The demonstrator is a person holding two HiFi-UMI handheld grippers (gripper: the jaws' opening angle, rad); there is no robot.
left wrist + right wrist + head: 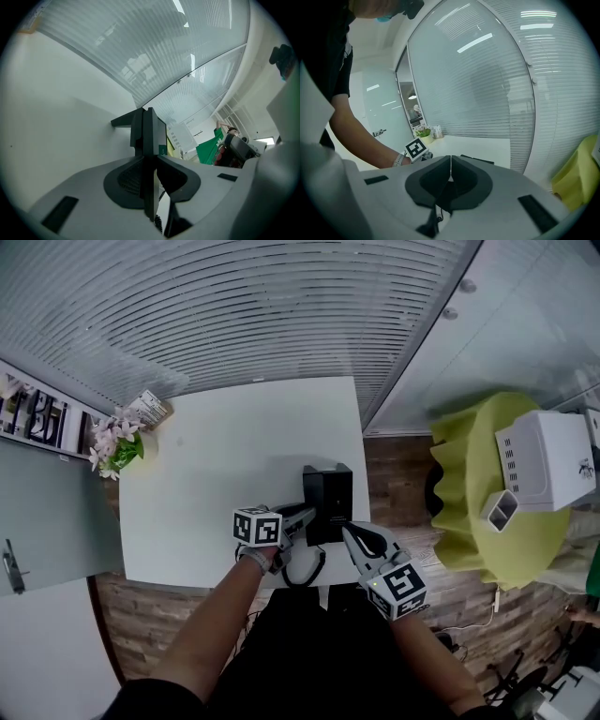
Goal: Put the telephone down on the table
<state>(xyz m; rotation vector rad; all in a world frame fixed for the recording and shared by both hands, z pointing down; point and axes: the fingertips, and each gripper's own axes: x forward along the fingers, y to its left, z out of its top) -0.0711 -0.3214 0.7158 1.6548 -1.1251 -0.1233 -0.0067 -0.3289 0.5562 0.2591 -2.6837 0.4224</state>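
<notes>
Clamping the telephone in its fingers, left gripper — right gripper fingers together, empty.

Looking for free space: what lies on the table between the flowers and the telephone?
Nothing: the head view shows only bare white table between the flowers and the telephone.

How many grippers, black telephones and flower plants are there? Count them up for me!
grippers: 2 (left gripper, right gripper)
telephone: 1
flower plant: 1
total: 4
</notes>
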